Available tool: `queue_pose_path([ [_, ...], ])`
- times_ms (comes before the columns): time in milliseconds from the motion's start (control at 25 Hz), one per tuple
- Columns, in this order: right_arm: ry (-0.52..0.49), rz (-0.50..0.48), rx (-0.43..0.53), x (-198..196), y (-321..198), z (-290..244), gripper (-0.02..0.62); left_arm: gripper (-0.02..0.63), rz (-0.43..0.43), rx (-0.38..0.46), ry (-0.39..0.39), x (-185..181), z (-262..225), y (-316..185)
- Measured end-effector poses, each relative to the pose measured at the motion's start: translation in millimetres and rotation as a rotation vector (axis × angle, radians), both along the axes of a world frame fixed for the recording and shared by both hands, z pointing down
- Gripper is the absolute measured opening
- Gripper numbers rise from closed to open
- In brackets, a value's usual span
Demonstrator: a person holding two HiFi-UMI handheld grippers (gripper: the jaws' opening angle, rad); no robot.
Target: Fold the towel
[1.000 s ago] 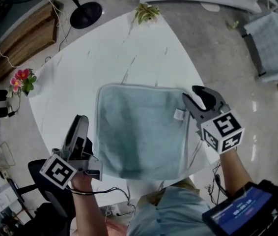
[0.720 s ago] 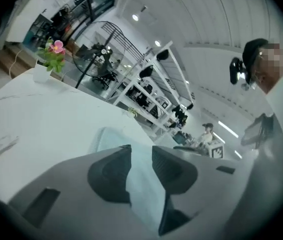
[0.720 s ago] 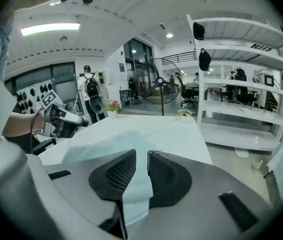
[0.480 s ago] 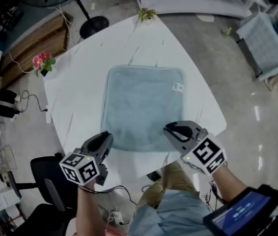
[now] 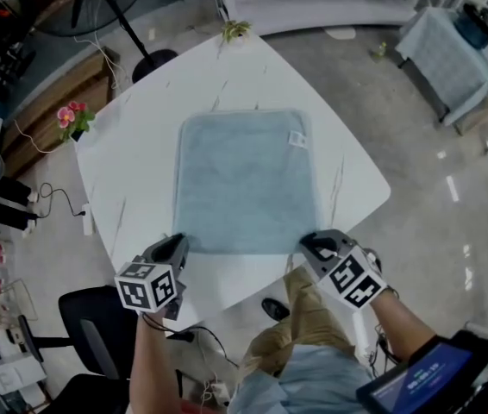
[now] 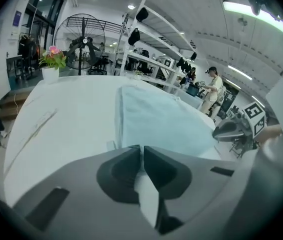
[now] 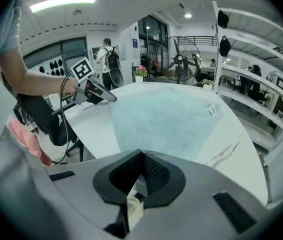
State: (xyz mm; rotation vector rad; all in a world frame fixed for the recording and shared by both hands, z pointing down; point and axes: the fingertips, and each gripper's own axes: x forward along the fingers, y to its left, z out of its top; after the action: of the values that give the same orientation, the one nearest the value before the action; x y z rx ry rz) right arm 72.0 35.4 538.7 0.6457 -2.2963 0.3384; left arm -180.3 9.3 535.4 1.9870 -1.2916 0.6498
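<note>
A pale blue towel [image 5: 244, 179] lies flat and square on the white marble table [image 5: 136, 171], with a small white label [image 5: 297, 139] at its far right corner. My left gripper [image 5: 179, 242] sits at the towel's near left corner. Its jaws have just been closing and now pinch that corner's edge [image 6: 131, 134]. My right gripper [image 5: 307, 241] is at the near right corner, jaws closed on the towel's edge [image 7: 161, 134]. In the left gripper view the towel [image 6: 166, 116] runs away from the jaw tips [image 6: 142, 148]. The right gripper view shows the same ahead of its tips [image 7: 144, 155].
The table's near edge [image 5: 227, 293] runs just below both grippers. A pink flower pot [image 5: 71, 117] stands at the left corner, a small plant [image 5: 235, 31] at the far corner. A black chair [image 5: 89, 313] and a fan base [image 5: 153, 63] stand on the floor.
Both grippers came from beside the towel's sides down to its near corners, and their jaws went from open to closed there. The towel lies unmoved.
</note>
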Motion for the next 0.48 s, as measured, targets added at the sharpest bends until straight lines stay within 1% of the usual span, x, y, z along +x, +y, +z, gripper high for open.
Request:
queue_pose_path([
  [160, -0.002, 0.021, 0.002, 2.7, 1.5, 2.1, 0.014, 0.02, -0.001, -0.01, -0.015, -0.2, 2.8, 4.6],
  [200, 0.012, 0.008, 0.014, 2.6, 1.8, 1.3, 0.014, 0.02, -0.002, -0.014, -0.015, 0.0, 3.8, 5.4],
  [280, 0.042, -0.053, 0.077, -0.3, 1.9, -7.3, 0.016, 0.018, -0.015, -0.018, 0.004, -0.3, 3.3, 5.2],
  [320, 0.045, -0.093, 0.114, -3.0, 2.5, -15.3, 0.04, 0.018, -0.021, -0.008, 0.017, -1.1, 0.4, 5.3],
  [400, 0.028, -0.165, 0.165, -8.1, 5.4, -32.5, 0.119, 0.023, -0.01, 0.042, 0.025, -2.7, -10.1, 9.0],
  [440, 0.022, -0.195, 0.181, -9.3, 7.2, -38.4, 0.143, 0.055, 0.012, 0.071, 0.025, -2.4, -15.8, 12.7],
  [480, 0.021, -0.223, 0.19, -9.3, 9.4, -41.2, 0.154, 0.106, 0.043, 0.098, 0.021, -1.3, -20.5, 16.9],
])
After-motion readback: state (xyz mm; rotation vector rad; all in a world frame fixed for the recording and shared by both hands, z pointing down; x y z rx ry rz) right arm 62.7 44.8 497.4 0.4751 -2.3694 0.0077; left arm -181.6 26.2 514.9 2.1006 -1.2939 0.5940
